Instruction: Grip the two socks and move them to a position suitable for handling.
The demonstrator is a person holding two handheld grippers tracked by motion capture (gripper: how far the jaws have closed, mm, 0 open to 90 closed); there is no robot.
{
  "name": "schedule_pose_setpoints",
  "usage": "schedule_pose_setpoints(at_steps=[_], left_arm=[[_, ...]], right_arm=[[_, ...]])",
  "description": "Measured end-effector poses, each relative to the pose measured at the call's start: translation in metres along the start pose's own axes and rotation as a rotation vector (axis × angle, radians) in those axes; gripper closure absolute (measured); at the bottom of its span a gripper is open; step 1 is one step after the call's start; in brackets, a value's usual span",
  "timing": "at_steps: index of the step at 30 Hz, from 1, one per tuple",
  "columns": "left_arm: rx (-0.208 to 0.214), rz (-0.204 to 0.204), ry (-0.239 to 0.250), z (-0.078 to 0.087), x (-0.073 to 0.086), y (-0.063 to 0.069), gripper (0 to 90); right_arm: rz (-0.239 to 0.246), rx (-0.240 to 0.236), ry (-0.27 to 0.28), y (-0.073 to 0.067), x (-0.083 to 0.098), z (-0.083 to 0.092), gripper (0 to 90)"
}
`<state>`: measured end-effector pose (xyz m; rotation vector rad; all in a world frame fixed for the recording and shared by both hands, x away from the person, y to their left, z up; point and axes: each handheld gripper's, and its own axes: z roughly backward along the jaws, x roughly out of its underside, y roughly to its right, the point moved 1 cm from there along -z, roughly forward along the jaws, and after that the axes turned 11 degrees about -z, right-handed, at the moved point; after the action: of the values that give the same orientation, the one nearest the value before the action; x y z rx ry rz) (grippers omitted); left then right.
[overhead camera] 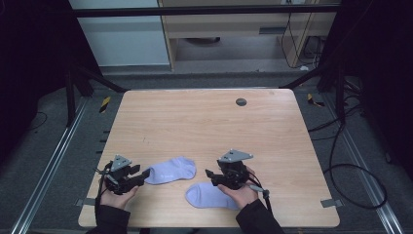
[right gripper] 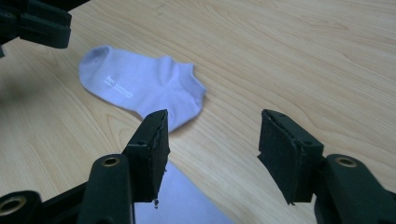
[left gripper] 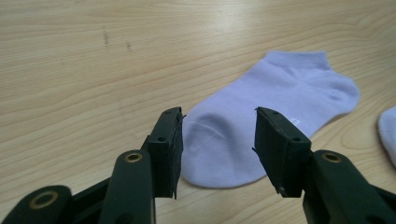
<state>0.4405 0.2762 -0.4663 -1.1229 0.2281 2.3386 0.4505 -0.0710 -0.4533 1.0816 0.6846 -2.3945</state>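
Two lavender ankle socks lie flat near the front edge of the wooden table (overhead camera: 204, 122). The left sock (overhead camera: 170, 170) (left gripper: 261, 121) (right gripper: 140, 84) has its toe pointing at my left gripper (overhead camera: 145, 174) (left gripper: 218, 114), which is open just short of the toe, nothing between its jaws. The right sock (overhead camera: 209, 196) (right gripper: 187, 200) lies nearer the front edge, and its rim shows at the right of the left gripper view (left gripper: 387, 135). My right gripper (overhead camera: 210, 176) (right gripper: 212, 114) hovers open above its far end, holding nothing.
A dark round grommet (overhead camera: 241, 102) sits in the table's far side. Bare wood spreads beyond the socks. Black cables (overhead camera: 350, 170) loop on the floor to the right, and a wooden cabinet (overhead camera: 234, 29) stands behind the table.
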Motion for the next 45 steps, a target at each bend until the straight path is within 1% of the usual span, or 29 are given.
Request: schedule_pose_setpoints(at_steps=[6,11,14,16,19,20,22,23,26,27,31,32,34,36,38,40,42,44,45], left_arm=[[-0.029,0.014,-0.011,-0.004,0.009,-0.009,51.4],[-0.044,-0.01,-0.04,-0.01,0.013,-0.012,53.9],[-0.042,-0.017,-0.05,-0.014,0.014,-0.011,55.7],[-0.041,-0.028,-0.063,-0.016,0.014,-0.011,56.5],[-0.04,-0.032,-0.081,-0.021,0.014,-0.01,58.4],[-0.042,-0.041,-0.089,-0.022,0.015,-0.01,59.1],[-0.043,-0.042,-0.1,-0.025,0.015,-0.01,60.8],[-0.044,-0.05,-0.106,-0.026,0.015,-0.01,61.6],[-0.04,-0.05,-0.118,-0.029,0.016,-0.009,64.2],[-0.039,-0.052,-0.123,-0.029,0.016,-0.009,64.9],[-0.035,-0.036,-0.133,-0.03,0.016,-0.01,71.0],[-0.031,-0.036,-0.142,-0.03,0.016,-0.011,72.6],[-0.025,-0.031,-0.144,-0.031,0.016,-0.011,75.9],[-0.018,-0.031,-0.146,-0.032,0.016,-0.011,79.9],[-0.009,-0.025,-0.15,-0.032,0.015,-0.011,82.7],[-0.007,-0.026,-0.152,-0.033,0.015,-0.01,85.6],[-0.007,-0.028,-0.154,-0.033,0.014,-0.01,86.7],[-0.005,-0.024,-0.151,-0.032,0.014,-0.01,87.0],[-0.002,-0.023,-0.147,-0.031,0.013,-0.01,87.1]], right_arm=[[-0.003,-0.002,0.003,-0.012,-0.014,-0.024,45.2],[0.002,0.012,-0.007,-0.021,-0.023,-0.045,47.0],[0.004,0.022,-0.019,-0.024,-0.026,-0.057,48.8],[0.008,0.029,-0.03,-0.026,-0.026,-0.066,50.4],[0.013,0.038,-0.045,-0.028,-0.025,-0.079,51.3],[0.017,0.046,-0.053,-0.028,-0.023,-0.084,52.4],[0.027,0.06,-0.064,-0.029,-0.021,-0.089,53.7],[0.036,0.066,-0.066,-0.028,-0.02,-0.092,54.5],[0.046,0.092,-0.082,-0.026,-0.017,-0.1,58.0],[0.047,0.097,-0.086,-0.026,-0.017,-0.101,59.1],[0.056,0.115,-0.106,-0.024,-0.014,-0.107,62.6],[0.059,0.117,-0.11,-0.024,-0.013,-0.108,63.7],[0.059,0.123,-0.12,-0.023,-0.012,-0.11,65.7],[0.057,0.127,-0.129,-0.023,-0.01,-0.111,69.7],[0.056,0.125,-0.133,-0.022,-0.009,-0.113,72.2],[0.05,0.114,-0.135,-0.023,-0.009,-0.113,79.9],[0.052,0.112,-0.135,-0.025,-0.009,-0.113,85.5],[0.055,0.116,-0.136,-0.026,-0.009,-0.113,86.3],[0.049,0.111,-0.135,-0.026,-0.009,-0.112,86.5]])
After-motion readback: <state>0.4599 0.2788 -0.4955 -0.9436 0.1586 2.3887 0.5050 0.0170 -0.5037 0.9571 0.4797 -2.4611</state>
